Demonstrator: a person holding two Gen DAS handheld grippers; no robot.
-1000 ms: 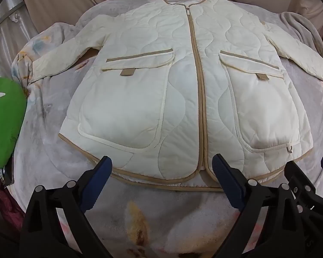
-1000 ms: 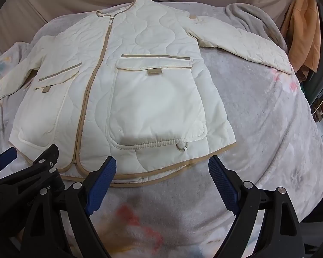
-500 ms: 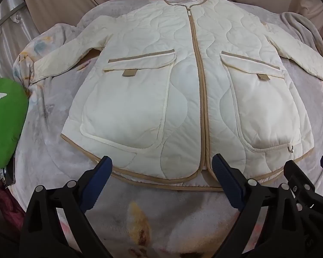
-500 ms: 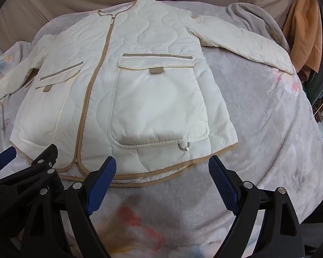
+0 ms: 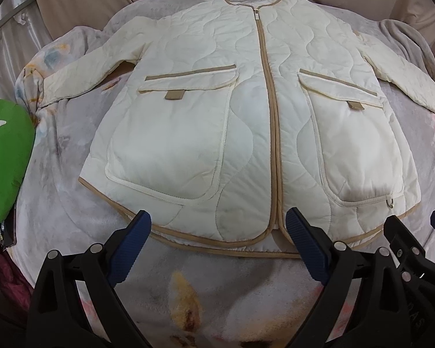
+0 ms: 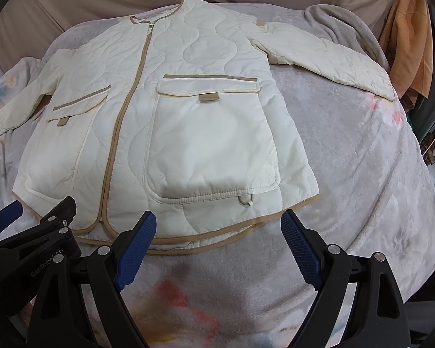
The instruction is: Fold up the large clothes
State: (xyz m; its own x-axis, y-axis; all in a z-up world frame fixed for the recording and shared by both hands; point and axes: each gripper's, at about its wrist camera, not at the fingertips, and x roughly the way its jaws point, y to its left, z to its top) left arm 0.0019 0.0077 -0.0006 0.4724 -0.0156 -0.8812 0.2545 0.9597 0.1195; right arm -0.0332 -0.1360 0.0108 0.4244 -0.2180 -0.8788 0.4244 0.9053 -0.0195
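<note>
Quilted jacket (image 5: 246, 121) flat on blanket-covered bed (image 6: 348, 179), zipped; right sleeve tip cut off in left view. Left hand-held gripper (image 5: 217, 246) and right hand-held gripper (image 6: 217, 245) spread, empty, near hem. Bare blanket right.

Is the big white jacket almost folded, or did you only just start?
Only just starting. Done: the jacket lies flat on the blanket, zipped up, both sleeves spread out. In hand: nothing yet; the left gripper and right gripper are open, empty, near the bottom hem. Left: every fold, sleeves and body.
</note>
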